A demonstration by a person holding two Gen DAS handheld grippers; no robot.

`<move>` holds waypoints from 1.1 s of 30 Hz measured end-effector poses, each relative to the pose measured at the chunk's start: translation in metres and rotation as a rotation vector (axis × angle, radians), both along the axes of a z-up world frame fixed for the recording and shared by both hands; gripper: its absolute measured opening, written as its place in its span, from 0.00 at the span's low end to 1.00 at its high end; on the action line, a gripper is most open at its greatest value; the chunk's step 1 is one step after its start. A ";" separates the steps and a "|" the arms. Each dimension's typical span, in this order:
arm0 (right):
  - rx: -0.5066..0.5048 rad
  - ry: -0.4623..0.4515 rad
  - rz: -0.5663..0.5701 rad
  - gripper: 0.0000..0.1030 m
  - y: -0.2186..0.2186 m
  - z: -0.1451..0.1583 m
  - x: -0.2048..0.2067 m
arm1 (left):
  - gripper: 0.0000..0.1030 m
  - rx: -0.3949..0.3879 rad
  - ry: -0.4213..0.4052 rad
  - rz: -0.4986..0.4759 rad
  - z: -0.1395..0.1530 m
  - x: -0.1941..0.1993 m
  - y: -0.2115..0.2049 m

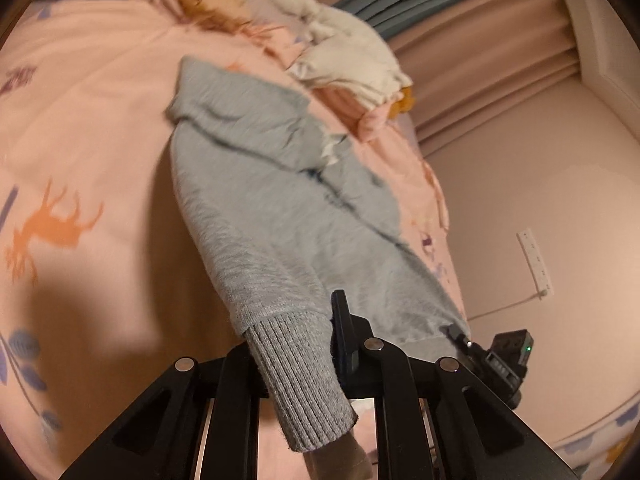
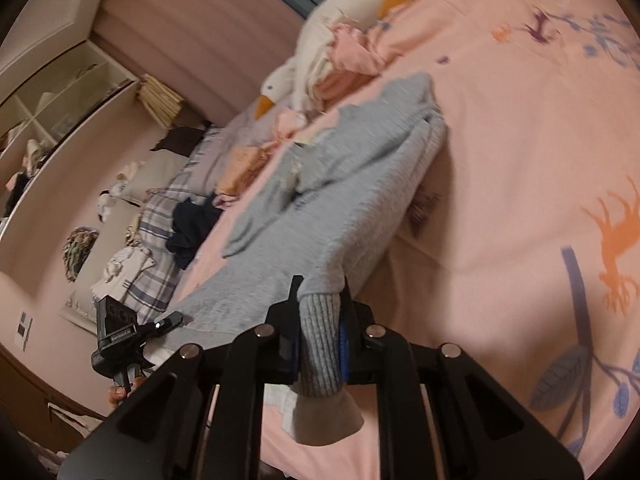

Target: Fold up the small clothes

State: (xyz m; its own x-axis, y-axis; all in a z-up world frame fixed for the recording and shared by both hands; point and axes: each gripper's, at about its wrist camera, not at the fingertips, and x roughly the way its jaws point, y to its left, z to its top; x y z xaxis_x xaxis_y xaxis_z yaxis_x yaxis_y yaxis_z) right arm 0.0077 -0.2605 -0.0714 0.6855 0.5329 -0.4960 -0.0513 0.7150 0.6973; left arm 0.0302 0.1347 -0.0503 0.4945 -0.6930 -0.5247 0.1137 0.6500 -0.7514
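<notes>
A small grey knitted sweater (image 1: 280,200) lies stretched on the pink printed bedsheet (image 1: 80,140), its far part folded over. My left gripper (image 1: 296,340) is shut on one ribbed cuff (image 1: 304,384) and lifts that end off the bed. My right gripper (image 2: 320,320) is shut on the other ribbed cuff (image 2: 320,352) of the sweater (image 2: 340,184). Each gripper shows at the edge of the other's view: the right gripper (image 1: 496,356) and the left gripper (image 2: 132,332). The cloth hangs between them, above the sheet (image 2: 520,140).
A white plush goose (image 1: 332,32) and pink clothes lie beyond the sweater. In the right wrist view, the goose (image 2: 320,56), a dark garment (image 2: 188,224), a plaid pillow (image 2: 156,256) and shelves (image 2: 48,112) sit at left. A wall socket strip (image 1: 534,264) is at right.
</notes>
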 end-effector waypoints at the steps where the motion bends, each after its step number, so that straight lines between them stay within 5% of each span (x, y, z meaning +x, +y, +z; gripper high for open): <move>1: 0.011 -0.017 0.005 0.13 0.001 0.004 0.001 | 0.11 -0.006 -0.014 0.004 0.005 0.001 -0.001; 16: 0.085 -0.186 -0.001 0.12 -0.001 0.040 -0.027 | 0.09 -0.035 -0.141 -0.007 0.047 -0.016 0.008; 27: 0.044 -0.224 0.079 0.12 -0.002 0.078 -0.063 | 0.09 0.004 -0.129 -0.049 0.076 -0.047 0.011; 33: 0.030 -0.224 0.106 0.12 -0.001 0.087 -0.054 | 0.09 0.040 -0.100 -0.039 0.074 -0.031 0.009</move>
